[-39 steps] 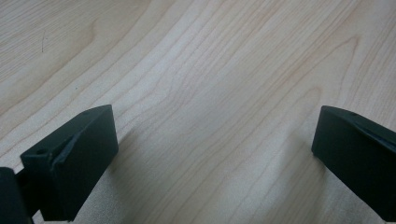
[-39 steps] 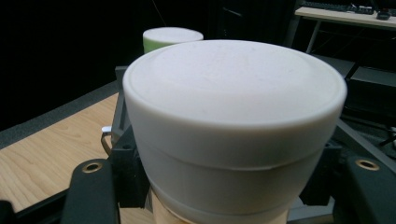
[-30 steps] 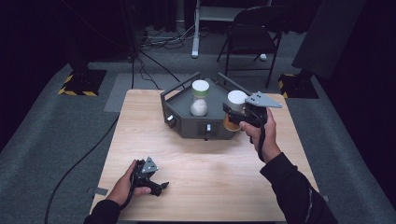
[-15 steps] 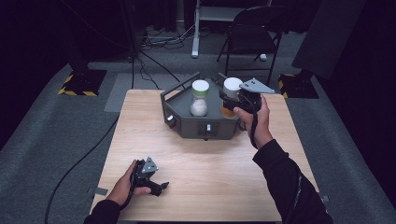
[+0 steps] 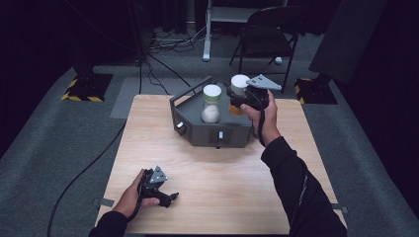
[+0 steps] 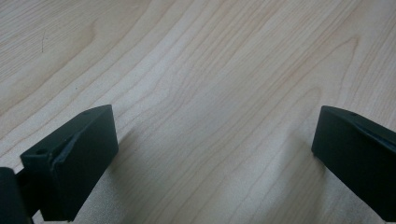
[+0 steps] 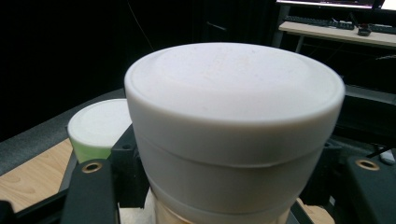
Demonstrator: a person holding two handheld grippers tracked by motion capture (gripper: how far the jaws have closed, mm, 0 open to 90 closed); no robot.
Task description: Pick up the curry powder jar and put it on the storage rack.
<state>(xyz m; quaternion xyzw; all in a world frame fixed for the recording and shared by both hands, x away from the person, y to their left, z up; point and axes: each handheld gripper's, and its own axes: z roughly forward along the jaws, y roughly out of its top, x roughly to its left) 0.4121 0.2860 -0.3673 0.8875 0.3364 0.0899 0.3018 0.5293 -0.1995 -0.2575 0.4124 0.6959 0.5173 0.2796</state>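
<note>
Jaws of right gripper clamp white-capped jar.

Dark room, grey carpet, folding chair

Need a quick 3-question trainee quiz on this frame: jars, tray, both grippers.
1. True or false: the left gripper rests open on the wooden table, holding nothing.
2. What is the right gripper clamped on?
A. the white-lidded jar with orange contents
B. the green-lidded jar
C. a tray knob
3. Where does the green-lidded jar stand?

Key:
1. True
2. A
3. In the dark grey tray, left of the held jar in the high view.
</note>
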